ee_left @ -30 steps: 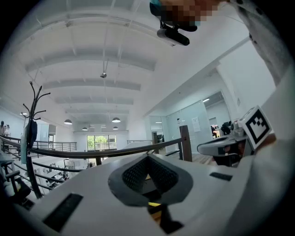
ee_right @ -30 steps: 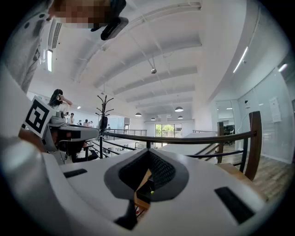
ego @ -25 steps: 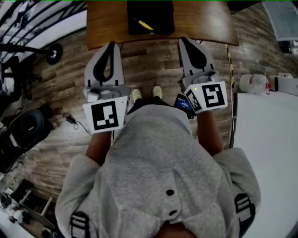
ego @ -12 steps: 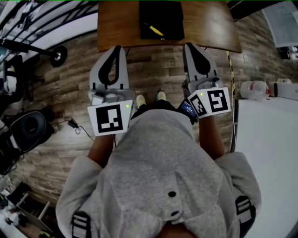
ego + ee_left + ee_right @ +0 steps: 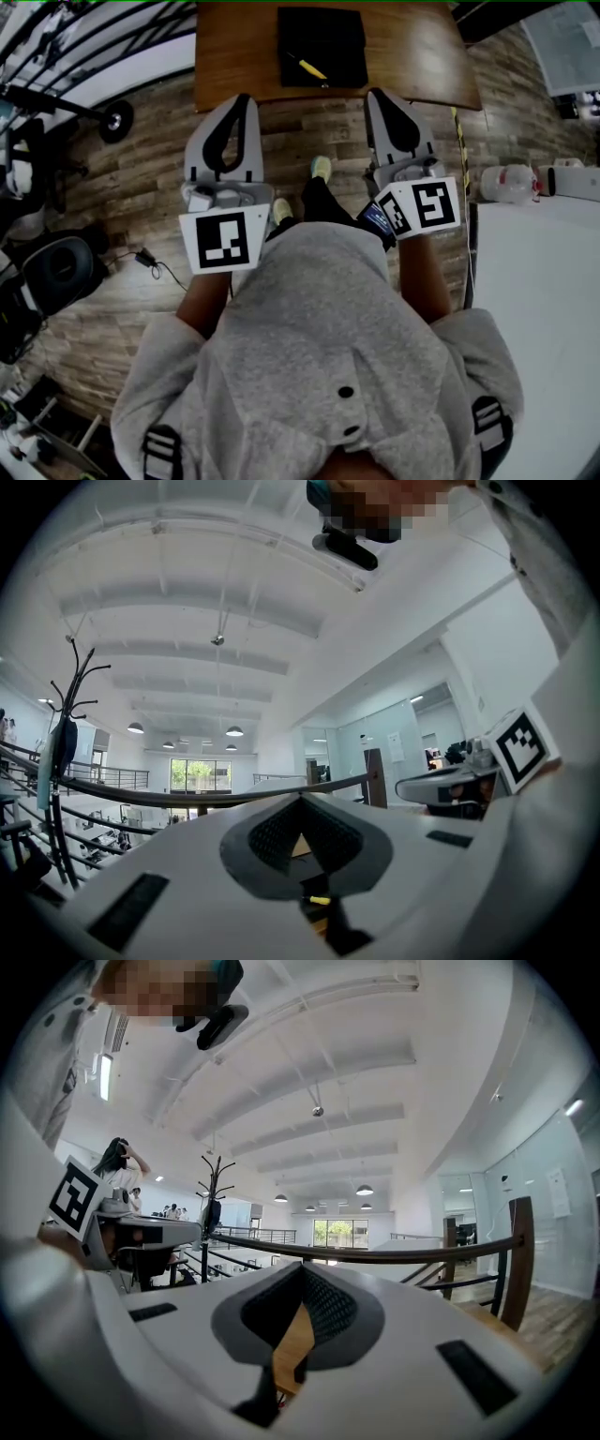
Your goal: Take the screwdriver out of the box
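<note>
My left gripper (image 5: 240,97) is clenched: its two jaws meet at the tips with nothing between them. My right gripper (image 5: 373,94) is clenched the same way, tips together and empty. I hold both out in front of me, pointing level towards the far side, the left one on the left and the right one on the right, well apart. Each carries its marker cube at the near end, just ahead of my forearms.

Seen from above, both sets of tips come up to the near edge of a brown wooden table (image 5: 234,47). I cannot tell whether they touch it. On the table, at its far middle, lies a black box (image 5: 322,37), and it sits between the lines of my two grippers. The screwdriver (image 5: 310,68) lies inside the box near its near edge, slanted, with its yellow handle towards the right. Neither gripper touches the box or the screwdriver. Through the hollow behind my left jaws, that gripper's view catches a small bit of the yellow.

Below me are my grey top (image 5: 319,347) and one pale shoe (image 5: 321,168) on the plank floor (image 5: 141,197). A white tabletop (image 5: 539,300) stands to my right.
</note>
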